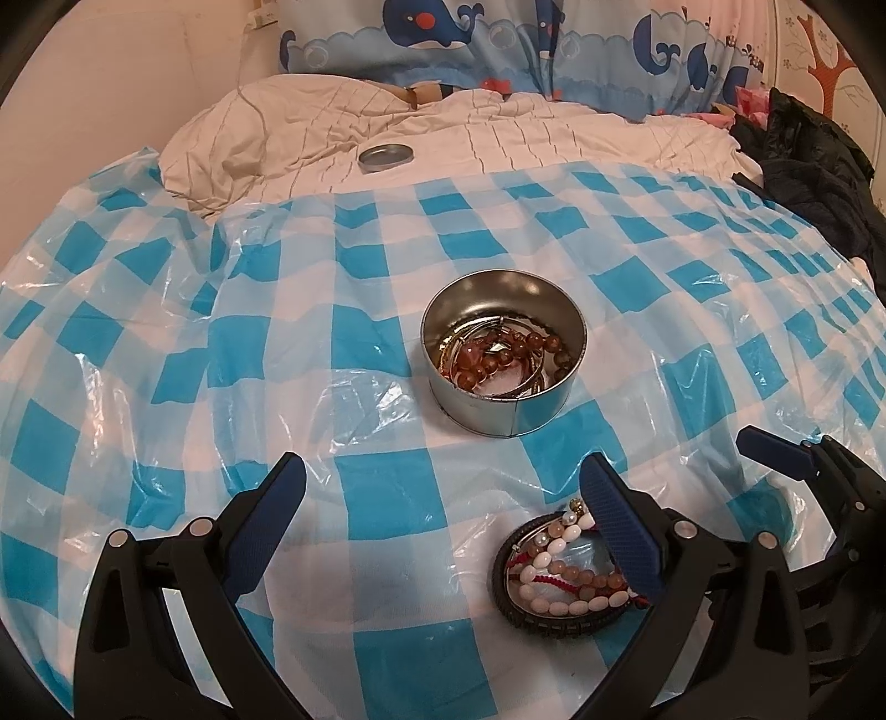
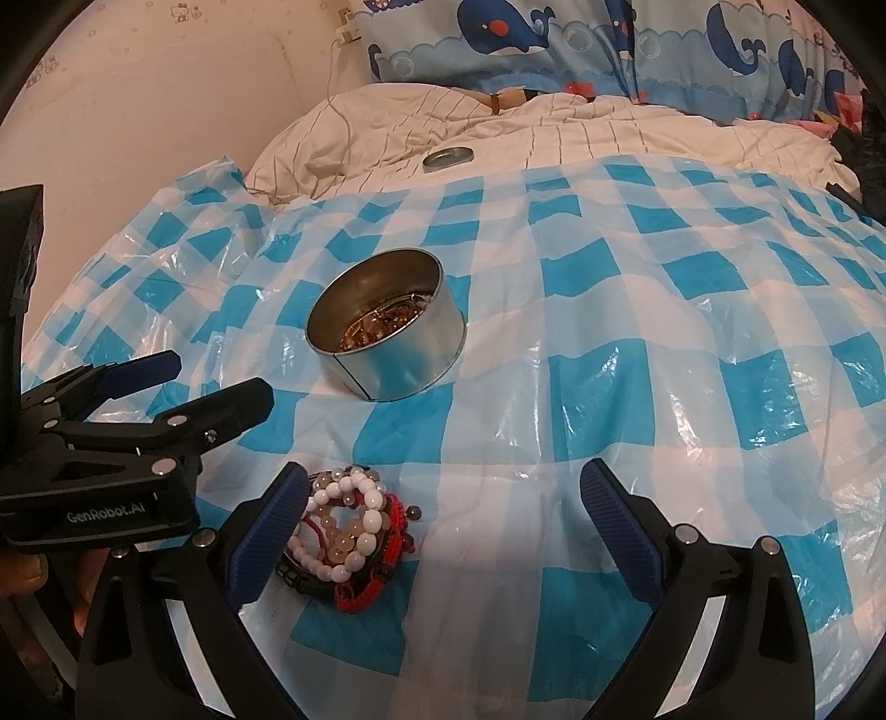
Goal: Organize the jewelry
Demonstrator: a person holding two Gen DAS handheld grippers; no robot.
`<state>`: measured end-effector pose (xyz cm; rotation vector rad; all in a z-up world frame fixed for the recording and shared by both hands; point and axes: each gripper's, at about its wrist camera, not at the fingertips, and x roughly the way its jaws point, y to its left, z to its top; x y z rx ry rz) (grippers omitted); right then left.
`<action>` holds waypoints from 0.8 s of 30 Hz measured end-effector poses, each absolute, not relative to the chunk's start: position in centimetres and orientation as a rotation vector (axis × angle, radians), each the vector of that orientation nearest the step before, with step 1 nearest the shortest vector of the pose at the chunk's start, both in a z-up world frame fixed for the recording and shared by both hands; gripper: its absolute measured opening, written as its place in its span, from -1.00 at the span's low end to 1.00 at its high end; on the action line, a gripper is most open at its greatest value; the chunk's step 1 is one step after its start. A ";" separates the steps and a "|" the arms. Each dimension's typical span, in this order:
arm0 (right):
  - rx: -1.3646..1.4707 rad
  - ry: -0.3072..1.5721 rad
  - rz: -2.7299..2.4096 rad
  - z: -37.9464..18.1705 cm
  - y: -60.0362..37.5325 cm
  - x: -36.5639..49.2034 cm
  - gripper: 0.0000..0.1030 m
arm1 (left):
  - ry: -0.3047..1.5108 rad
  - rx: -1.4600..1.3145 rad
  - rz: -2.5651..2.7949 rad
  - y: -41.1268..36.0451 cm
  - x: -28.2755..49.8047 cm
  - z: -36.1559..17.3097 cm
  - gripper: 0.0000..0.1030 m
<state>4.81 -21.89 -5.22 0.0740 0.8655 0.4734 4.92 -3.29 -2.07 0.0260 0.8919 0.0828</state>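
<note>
A round metal tin [image 1: 503,407] stands on the blue-checked plastic sheet and holds amber bead bracelets [image 1: 498,354] and bangles; it also shows in the right wrist view [image 2: 398,365]. A pile of bracelets [image 1: 559,576] with white, peach and red beads and a black band lies near me, also seen in the right wrist view [image 2: 349,531]. My left gripper [image 1: 443,515] is open and empty, its right finger over the pile's edge. My right gripper [image 2: 443,526] is open and empty, its left finger beside the pile.
The tin's lid [image 1: 386,158] lies on the striped cream duvet [image 1: 498,138] behind the sheet. Whale-print pillows [image 1: 498,44] stand at the back. Dark clothing [image 1: 814,166] lies at the far right. A wall [image 2: 166,111] is on the left.
</note>
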 end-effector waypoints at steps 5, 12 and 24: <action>0.073 0.867 0.475 -5.6 -21.7 4.8 0.83 | 0.897 0.032 0.083 -3.2 5.6 -2.2 0.85; 0.070 0.876 0.482 -5.8 -21.5 5.3 0.83 | 0.900 0.032 0.082 -3.3 5.9 -2.2 0.85; 0.069 0.879 0.485 -5.6 -21.6 5.7 0.83 | 0.906 0.043 0.077 -3.8 6.4 -2.5 0.85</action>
